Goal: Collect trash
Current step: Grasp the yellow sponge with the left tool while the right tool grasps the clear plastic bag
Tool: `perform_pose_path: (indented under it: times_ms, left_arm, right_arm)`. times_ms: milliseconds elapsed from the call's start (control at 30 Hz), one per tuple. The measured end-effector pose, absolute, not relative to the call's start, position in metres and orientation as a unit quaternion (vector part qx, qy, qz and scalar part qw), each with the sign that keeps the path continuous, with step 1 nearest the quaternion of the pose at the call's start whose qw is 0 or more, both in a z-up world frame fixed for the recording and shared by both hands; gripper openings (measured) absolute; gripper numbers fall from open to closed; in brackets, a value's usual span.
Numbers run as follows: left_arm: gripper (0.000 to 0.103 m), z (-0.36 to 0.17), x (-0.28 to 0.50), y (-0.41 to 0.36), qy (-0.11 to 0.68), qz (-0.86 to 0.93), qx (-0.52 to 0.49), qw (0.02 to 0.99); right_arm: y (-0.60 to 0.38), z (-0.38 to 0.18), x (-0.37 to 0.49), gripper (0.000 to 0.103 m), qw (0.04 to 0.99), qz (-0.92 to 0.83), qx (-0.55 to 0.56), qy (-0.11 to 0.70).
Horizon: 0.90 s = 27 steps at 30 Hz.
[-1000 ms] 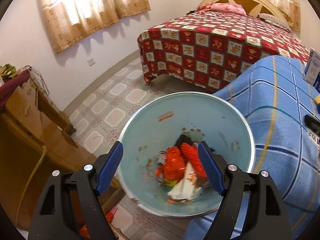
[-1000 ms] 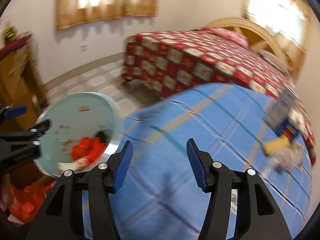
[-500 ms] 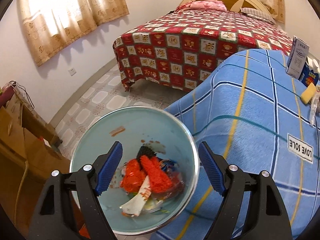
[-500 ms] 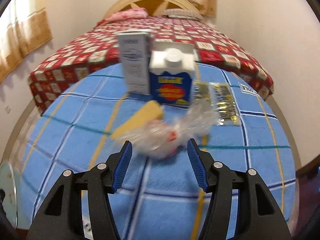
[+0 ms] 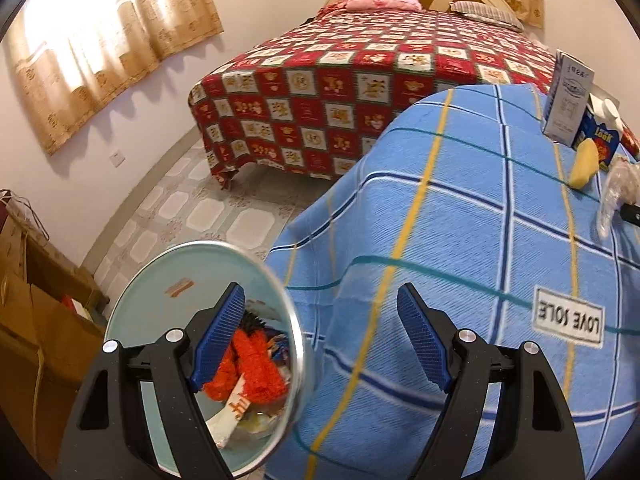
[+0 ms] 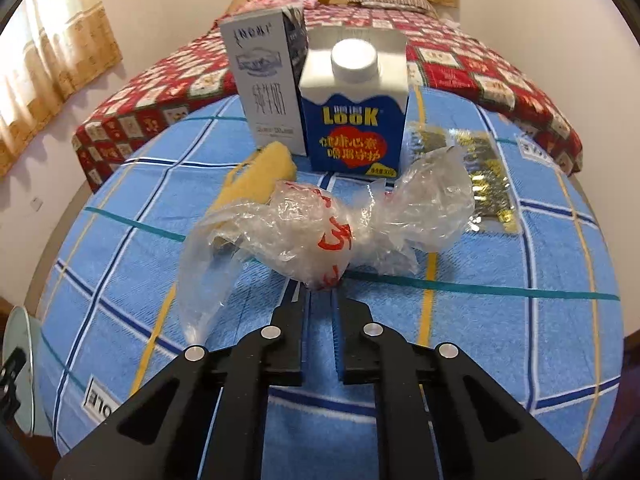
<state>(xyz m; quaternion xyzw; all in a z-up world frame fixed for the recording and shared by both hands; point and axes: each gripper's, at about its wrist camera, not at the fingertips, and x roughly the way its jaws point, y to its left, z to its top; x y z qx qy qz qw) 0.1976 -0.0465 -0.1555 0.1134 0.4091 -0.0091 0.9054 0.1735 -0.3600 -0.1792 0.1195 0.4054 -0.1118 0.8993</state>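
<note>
A crumpled clear plastic bag (image 6: 320, 232) with red print lies on the blue checked tablecloth (image 6: 500, 340). My right gripper (image 6: 320, 294) is closing tight on the bag's near end, which sits pinched between the pads. A pale blue trash bin (image 5: 180, 268) stands beside the table, holding orange and white rubbish. My left gripper (image 5: 320, 300) hovers open and empty over the bin's rim and the cloth's edge. In the left wrist view the bag (image 5: 618, 188) shows at the far right.
Behind the bag stand a white milk carton (image 6: 268, 92) and a blue carton (image 6: 356, 120), with a yellow spongy piece (image 6: 260, 176) and shiny wrappers (image 6: 480, 168) beside them. A bed with a red quilt (image 5: 340, 92) lies beyond. Cardboard boxes (image 5: 36, 320) stand left of the bin.
My right gripper swung from the bin side across to the trash, moved in on the plastic bag and shut on it. The left gripper slid right, so the bin moved to the view's lower left.
</note>
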Motion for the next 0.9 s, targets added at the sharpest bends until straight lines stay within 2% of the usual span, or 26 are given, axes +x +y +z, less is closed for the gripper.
perform_pose_path:
  times_ms: [233,467,800,900]
  left_arm:
    - [0.077,-0.151,0.201,-0.102,0.404,-0.057,0.127,0.904]
    - [0.077,-0.150,0.207,-0.193,0.396,-0.121,0.145,0.899]
    - [0.077,-0.168,0.237,-0.290,0.404,-0.158,0.178,0.883]
    - [0.071,-0.176,0.249,-0.300,0.411,-0.160,0.181,0.879]
  right_arm:
    - [-0.389,-0.170,0.133,0.010,0.894,-0.154,0.113,0.405]
    - [-0.438,-0.177,0.102,0.010,0.881,-0.197,0.142,0.406]
    - [-0.491,-0.184,0.074,0.010,0.875,-0.219,0.174,0.396]
    - [-0.498,-0.184,0.074,0.010,0.876,-0.215,0.178,0.394]
